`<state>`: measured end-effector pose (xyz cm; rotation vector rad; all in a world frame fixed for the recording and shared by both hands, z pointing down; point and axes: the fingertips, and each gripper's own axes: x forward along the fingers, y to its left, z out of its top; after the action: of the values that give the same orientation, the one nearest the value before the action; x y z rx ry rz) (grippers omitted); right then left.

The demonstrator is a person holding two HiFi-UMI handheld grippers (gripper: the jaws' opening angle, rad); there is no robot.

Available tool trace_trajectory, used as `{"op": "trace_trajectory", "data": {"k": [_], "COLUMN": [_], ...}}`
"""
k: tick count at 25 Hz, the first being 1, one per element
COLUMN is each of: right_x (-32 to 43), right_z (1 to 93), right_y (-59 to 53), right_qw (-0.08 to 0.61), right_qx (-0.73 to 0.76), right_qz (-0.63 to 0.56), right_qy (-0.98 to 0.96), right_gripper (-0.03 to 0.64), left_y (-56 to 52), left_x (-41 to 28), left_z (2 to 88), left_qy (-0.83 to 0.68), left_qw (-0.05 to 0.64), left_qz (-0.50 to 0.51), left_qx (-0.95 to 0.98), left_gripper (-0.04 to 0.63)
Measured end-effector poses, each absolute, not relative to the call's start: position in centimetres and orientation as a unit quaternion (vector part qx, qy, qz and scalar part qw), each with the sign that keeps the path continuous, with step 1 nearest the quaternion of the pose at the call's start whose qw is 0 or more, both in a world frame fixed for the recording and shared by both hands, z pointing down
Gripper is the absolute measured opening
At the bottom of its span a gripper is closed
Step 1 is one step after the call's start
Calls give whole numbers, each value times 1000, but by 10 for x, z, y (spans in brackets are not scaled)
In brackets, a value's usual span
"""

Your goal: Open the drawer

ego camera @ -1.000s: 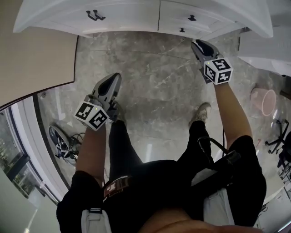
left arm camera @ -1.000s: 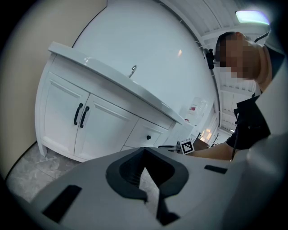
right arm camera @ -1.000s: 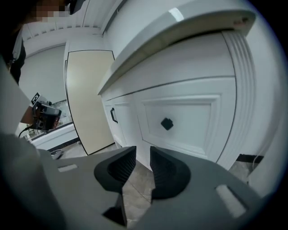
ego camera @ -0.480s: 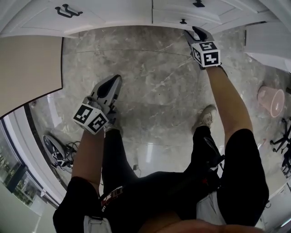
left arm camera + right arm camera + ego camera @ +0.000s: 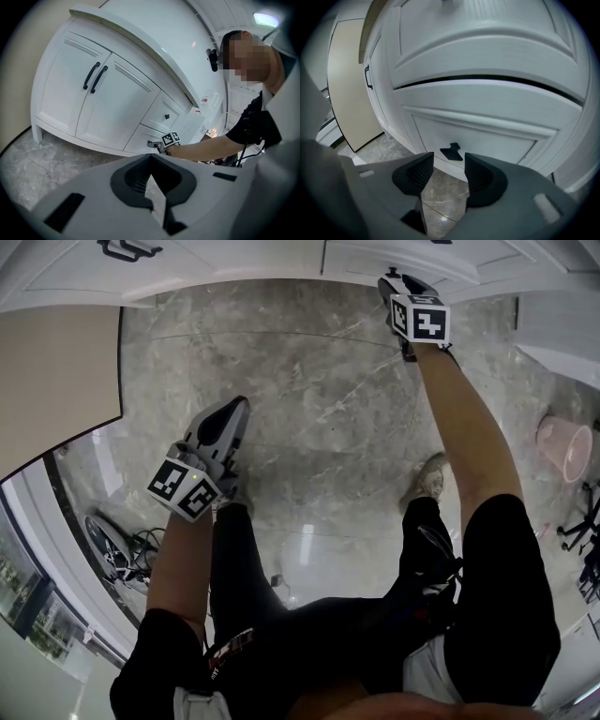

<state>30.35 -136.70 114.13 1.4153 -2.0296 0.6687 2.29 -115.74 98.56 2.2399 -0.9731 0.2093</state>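
Observation:
The white cabinet point(image 5: 234, 263) fills the top of the head view. In the right gripper view its lower drawer point(image 5: 487, 140) carries a small black knob point(image 5: 451, 151). My right gripper point(image 5: 449, 161) is open; its jaws have just been opening. Nothing is between them, and the knob sits just beyond the tips, in line with the gap. The head view shows that gripper point(image 5: 394, 282) low against the cabinet front. My left gripper point(image 5: 232, 413) hangs over the floor, away from the cabinet, with its pads point(image 5: 151, 161) together and nothing held.
Double doors with black handles point(image 5: 93, 77) stand left of the drawers, and an upper drawer knob point(image 5: 166, 116) above the lower one. A beige panel point(image 5: 52, 381) stands at left, a pink bin point(image 5: 565, 448) at right. Grey marble floor point(image 5: 309, 427) lies between.
The right gripper has moved up the head view to the cabinet's foot. The cabinet has slid toward the picture's top edge. The left gripper keeps about the same place in the view.

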Motion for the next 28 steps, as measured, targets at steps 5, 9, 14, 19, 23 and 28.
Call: {"op": "trace_trajectory", "data": {"k": [5,9,14,19,23,28], "right_x": [300,305,304,304,301,300], "right_z": [1138,1141,1141,1141,1142,1141], "right_y": [-1379,-1382,-1382,-1371,-1360,-1346], "right_qw": [256,234,237,237,236,239], "right_qx": [541,548,546,550,548,546], "right_qz": [283,332,335,327,327,329], "right_qy": [-750,-732,-731,-731,-733,-733], "right_gripper": [175,147,137,135,133,133], "left_y": [-1156,-1159,-1158,-1154,-1151,-1145], "left_x": [13,7,6,8,8,8], "left_z": [986,984,981,980,980,975], "left_qy": [-374,-376,-375,-372,-372,-370], "left_qw": [338,337,335,334,335,332], "left_qz": [80,78,79,73,73,69], "left_qx": [860,859,861,863,863,865], "left_gripper": [-2,-2,-2,-2,-2,-2]}}
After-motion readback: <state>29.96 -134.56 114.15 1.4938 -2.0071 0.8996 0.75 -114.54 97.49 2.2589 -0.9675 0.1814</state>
